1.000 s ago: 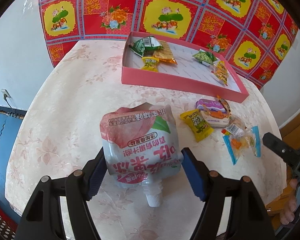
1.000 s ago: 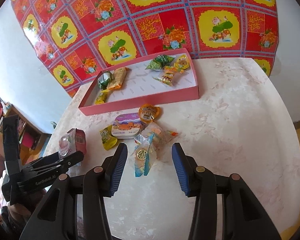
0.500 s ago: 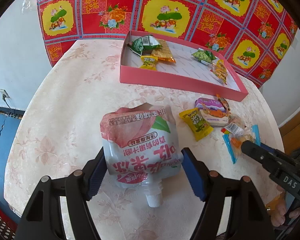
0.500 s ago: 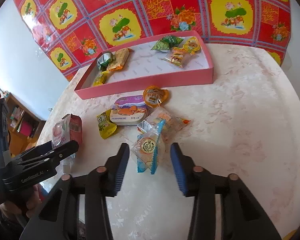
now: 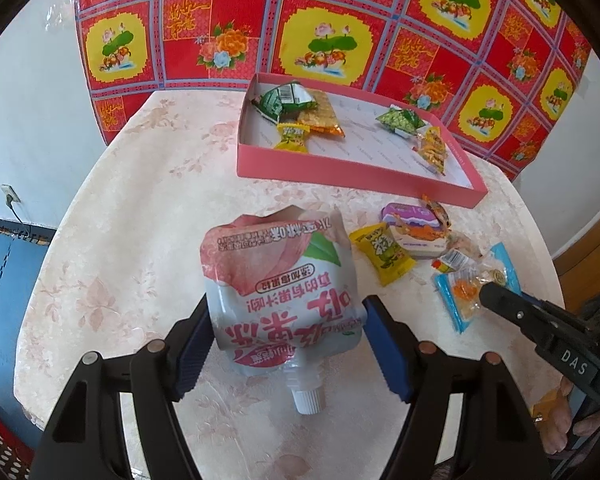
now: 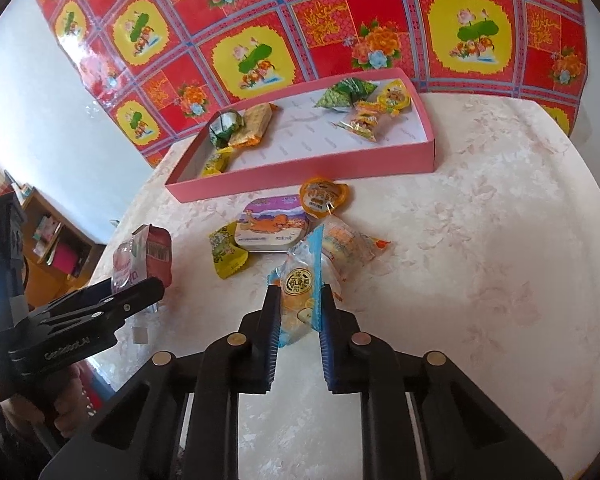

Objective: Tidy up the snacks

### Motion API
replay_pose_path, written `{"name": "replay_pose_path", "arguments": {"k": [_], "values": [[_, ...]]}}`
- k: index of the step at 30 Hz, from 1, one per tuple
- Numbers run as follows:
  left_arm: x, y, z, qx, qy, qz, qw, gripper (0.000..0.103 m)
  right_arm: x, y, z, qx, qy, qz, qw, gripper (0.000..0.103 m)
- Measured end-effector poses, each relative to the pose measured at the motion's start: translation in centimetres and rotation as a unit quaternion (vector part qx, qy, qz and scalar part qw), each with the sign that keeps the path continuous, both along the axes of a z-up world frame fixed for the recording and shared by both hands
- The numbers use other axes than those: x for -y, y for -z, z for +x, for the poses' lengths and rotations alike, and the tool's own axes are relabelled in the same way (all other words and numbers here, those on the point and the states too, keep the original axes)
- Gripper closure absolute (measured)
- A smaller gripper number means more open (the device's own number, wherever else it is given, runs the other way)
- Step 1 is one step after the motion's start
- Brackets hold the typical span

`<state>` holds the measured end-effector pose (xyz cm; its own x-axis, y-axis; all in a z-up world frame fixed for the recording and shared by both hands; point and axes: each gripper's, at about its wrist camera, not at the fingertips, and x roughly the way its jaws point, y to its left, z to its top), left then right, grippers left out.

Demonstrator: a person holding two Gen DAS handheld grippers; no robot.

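- The left tool (image 5: 285, 340) clamps a peach drink pouch (image 5: 280, 288) by its lower sides, blue pads pressed to both edges, its white screw cap (image 5: 309, 400) pointing back toward the tool.
- Ahead and to the right lies a yellow snack packet (image 5: 382, 254), just beside a purple-lidded tub (image 5: 414, 232).
- Further right, the right tool (image 5: 496, 298) reaches a blue-edged clear packet (image 5: 460, 296); its jaws cannot be made out from here.
- Far ahead on the floral tabletop (image 5: 140, 240) sits a pink tray (image 5: 352, 170) holding a green packet (image 5: 284, 100), an orange cracker pack (image 5: 324, 118) and other small snacks.
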<state>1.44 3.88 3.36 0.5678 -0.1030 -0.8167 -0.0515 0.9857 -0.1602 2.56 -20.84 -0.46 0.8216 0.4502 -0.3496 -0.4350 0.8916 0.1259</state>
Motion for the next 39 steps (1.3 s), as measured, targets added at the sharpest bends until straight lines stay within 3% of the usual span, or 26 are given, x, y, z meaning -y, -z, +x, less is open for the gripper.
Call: {"name": "replay_pose_path", "arguments": {"k": [22,39], "values": [[1.3,-4.6,2.7,0.038,0.029,-0.011,0.9988,0.028,1.4,-5.6,-1.1,0.053,0.003,0.004,0.999,0.085],[3.1,-6.1,6.6,0.057,0.051,0.006,0.9970,0.028,2.2,-8.3,1.8,0.060,0.028,-0.006,0.998,0.085]]}}
